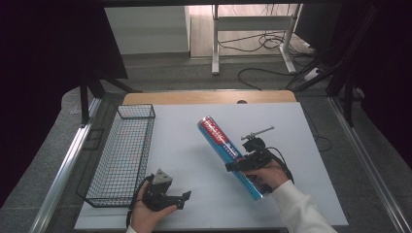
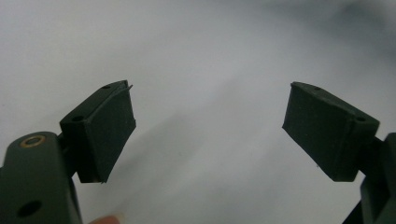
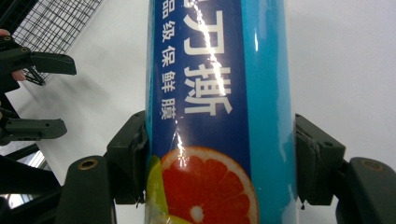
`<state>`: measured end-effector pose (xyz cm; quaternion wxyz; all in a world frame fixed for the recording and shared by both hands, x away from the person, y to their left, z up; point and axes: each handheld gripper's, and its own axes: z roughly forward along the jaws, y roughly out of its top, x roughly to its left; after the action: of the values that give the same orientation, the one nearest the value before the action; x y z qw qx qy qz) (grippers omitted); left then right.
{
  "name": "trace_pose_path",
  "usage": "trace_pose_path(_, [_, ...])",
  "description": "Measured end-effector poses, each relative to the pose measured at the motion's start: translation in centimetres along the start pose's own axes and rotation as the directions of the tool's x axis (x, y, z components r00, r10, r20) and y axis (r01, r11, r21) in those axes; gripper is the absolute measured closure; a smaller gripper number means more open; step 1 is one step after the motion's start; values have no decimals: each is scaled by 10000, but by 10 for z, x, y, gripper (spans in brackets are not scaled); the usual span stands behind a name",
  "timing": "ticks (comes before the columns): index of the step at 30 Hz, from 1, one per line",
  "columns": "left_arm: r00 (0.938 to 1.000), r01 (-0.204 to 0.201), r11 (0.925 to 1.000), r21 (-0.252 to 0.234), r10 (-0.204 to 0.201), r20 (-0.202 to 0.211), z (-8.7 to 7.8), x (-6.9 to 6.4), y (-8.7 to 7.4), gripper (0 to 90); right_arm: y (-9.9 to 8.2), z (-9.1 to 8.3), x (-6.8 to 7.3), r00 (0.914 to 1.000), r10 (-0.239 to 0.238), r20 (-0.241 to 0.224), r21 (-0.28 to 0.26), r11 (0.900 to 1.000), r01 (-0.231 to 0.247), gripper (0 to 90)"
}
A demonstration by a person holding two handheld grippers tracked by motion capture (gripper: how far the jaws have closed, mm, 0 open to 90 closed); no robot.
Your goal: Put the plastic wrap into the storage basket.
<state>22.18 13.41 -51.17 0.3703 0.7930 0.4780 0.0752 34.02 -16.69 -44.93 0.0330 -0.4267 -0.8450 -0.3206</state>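
Cling-film tube (image 1: 231, 156) lying diagonal right of the frame centre in the high view, tilted, upper end pointing to the upper left, lower end near the white sleeve (image 1: 301, 204). Being clamped across the middle by the right gripper (image 1: 241, 164). Left gripper (image 1: 176, 200) resting at the lower left, just right of the near end of the wire basket (image 1: 124, 150), jaws spread and grasping nothing. Probably carrying the tube toward that basket: better keeping it level with the white table (image 1: 311, 145), turning its length along the long side of the basket, and lowering before letting go.

Left gripper (image 2: 208, 128) in the left gripper view showing two black pads (image 2: 105, 130) standing apart, with plain pale surface between them and no object there.

Cling-film tube (image 3: 217, 107) in the right gripper view running up the centre of the frame, glossy, dark blue with a lighter blue stripe, white Chinese characters, an orange slice printed at the bottom. Right gripper (image 3: 217, 158) pressing on both sides, a tight grip. Smooth round wrapper, so likely slipping if the squeeze weakens. Wire basket (image 3: 56, 23) lying at the upper left.
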Motion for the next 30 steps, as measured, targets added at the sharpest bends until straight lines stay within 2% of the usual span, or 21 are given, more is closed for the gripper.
trace_pose_path(4, [9990,291,9994,-193,-284,331,0,2,2,163,-4,1,6,9999,-116,-24,-3,9999,116,323])
trace_pose_path(6, [9960,578,9976,-380,-551,698,0,1,5,162,-7,2,10,9996,-291,-33,34,9996,291,323])
trace_pose_path(7, [9960,578,9976,-380,-551,698,0,1,5,160,-7,2,10,9996,-291,-33,34,9996,291,323])
trace_pose_path(11, [9846,1269,9879,-890,-1146,1319,-1,0,15,150,-13,1,16,9995,-326,-6,-119,9994,325,322])
trace_pose_path(12, [9762,1615,9806,-1113,-1422,1638,-1,0,20,149,-14,0,17,9994,-343,-20,-130,9993,342,322])
trace_pose_path(13, [9762,1615,9806,-1113,-1422,1638,-1,0,20,148,-14,0,17,9994,-343,-20,-130,9993,342,322])
trace_pose_path(14, [9677,1904,9737,-1248,-1648,1906,0,1,24,148,-15,0,19,9992,-391,10,-161,9991,391,322])
trace_pose_path(17, [9443,2414,9616,-1309,-2017,2601,5,3,34,148,-16,0,20,9993,-384,-25,-194,9991,383,322])
trace_pose_path(18, [9268,2754,9518,-1352,-2255,3004,9,4,41,142,-16,0,23,9992,-400,66,-259,9989,402,322])
trace_pose_path(19, [9268,2754,9518,-1352,-2255,3004,9,4,41,138,-16,0,23,9992,-400,66,-259,9989,402,322])
trace_pose_path(20, [9167,3026,9433,-1367,-2487,3126,12,5,46,135,-15,1,25,9990,-428,155,-289,9987,432,323])
trace_pose_path(21, [9167,3026,9433,-1367,-2487,3126,12,5,46,134,-15,1,25,9990,-428,155,-289,9987,432,323])
trace_pose_path(25, [8588,4074,9069,-1079,-3403,3830,21,12,56,119,-11,4,29,9986,-479,221,-326,9983,486,322])
trace_pose_path(26, [8481,4251,8998,-984,-3579,3907,23,13,58,116,-10,7,31,9984,-493,285,-359,9981,504,322])
trace_pose_path(27, [8405,4348,8960,-903,-3677,3979,25,15,59,116,-10,7,31,9984,-493,285,-359,9981,504,322])
trace_pose_path(28, [8105,4727,8782,-727,-4009,4271,29,18,63,115,-9,10,35,9966,-634,528,-422,9969,657,322])
trace_pose_path(29, [7989,4869,8707,-701,-4114,4387,31,19,64,114,-9,12,35,9965,-642,539,-418,9969,665,322])
trace_pose_path(30, [7989,4869,8707,-701,-4114,4387,31,19,64,112,-9,12,35,9965,-642,539,-418,9969,665,322])
